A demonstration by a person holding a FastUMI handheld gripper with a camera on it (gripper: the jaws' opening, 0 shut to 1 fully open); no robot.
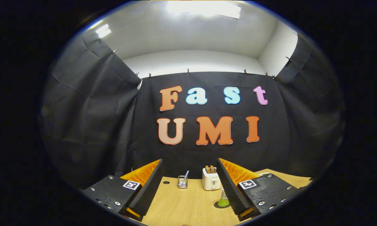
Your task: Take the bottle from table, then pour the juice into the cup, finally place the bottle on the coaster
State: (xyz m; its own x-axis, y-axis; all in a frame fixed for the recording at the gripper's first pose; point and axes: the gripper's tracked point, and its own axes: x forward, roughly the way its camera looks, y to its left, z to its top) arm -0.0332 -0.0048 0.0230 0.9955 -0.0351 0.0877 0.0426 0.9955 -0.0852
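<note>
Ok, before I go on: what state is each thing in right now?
hand-held gripper: open, fingers spread wide, nothing between them.
bottle: upright on the table, close to the right finger and partly hidden by it, not gripped.
toaster: upright beyond the fingers, two slices sticking up from its slots.
holder: upright on the table next to the toaster, a utensil standing in it.
table: bare wood between the fingers.

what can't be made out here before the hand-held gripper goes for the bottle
- Bottle: its right side is hidden behind a finger of the open hand-held gripper; cap and juice level can't be told.
- Cup and coaster: their places can't be told from the gripper view.
- Wire holder: too small to tell what the stick in it is.
- Toaster: its label is too small to read.
</note>
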